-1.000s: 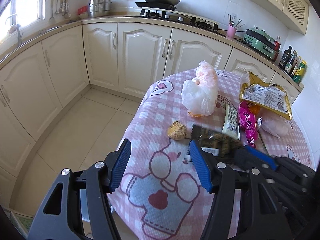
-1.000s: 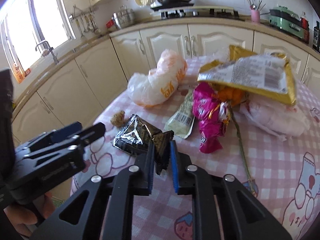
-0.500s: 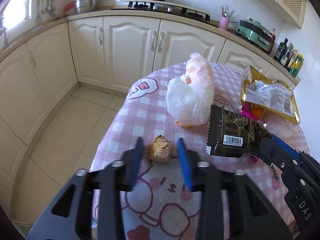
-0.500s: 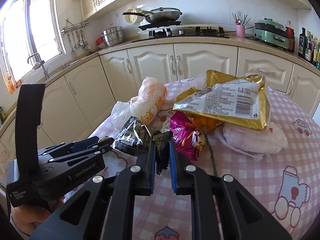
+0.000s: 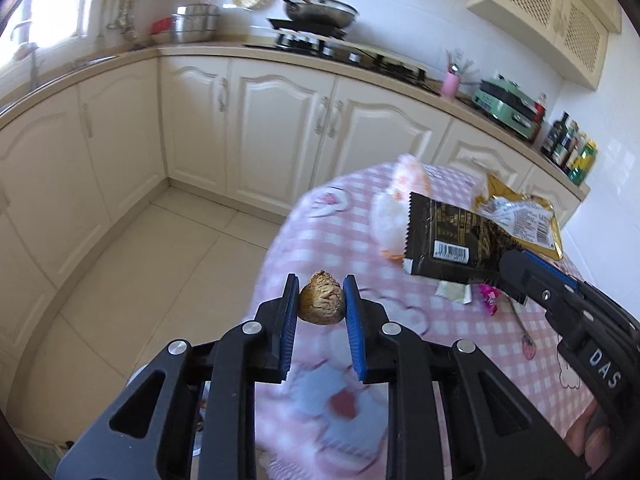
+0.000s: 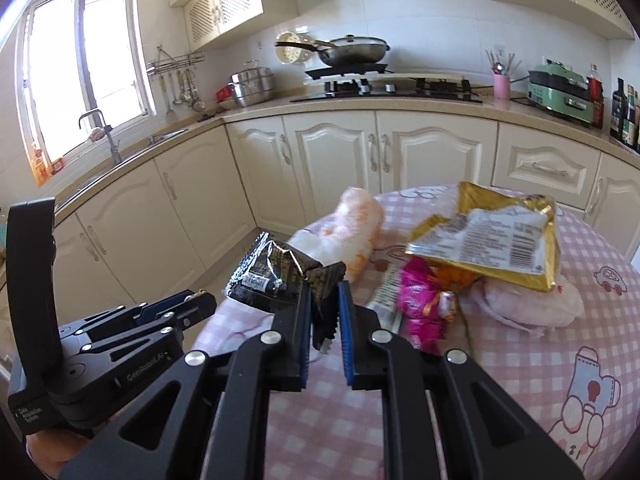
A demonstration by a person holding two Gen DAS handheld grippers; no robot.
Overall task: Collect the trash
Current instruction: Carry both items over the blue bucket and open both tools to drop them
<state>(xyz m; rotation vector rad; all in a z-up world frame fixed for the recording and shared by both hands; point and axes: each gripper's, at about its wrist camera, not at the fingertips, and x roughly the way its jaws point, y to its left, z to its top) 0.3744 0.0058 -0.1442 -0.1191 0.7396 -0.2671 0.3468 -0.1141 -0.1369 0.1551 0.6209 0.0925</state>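
With 2 pieces lifted, the left gripper (image 5: 321,304) pinched a brown lump (image 5: 322,303) and the right gripper (image 6: 324,312) a black wrapper (image 6: 280,276) (a bin, unseen, likely came next).

Each view is taken close along its own gripper's fingers, tilted down over the table (image 5: 532,364) toward the counter (image 6: 360,106) at twelve o'clock (both views share these, plus the black wrapper (image 5: 448,240)).
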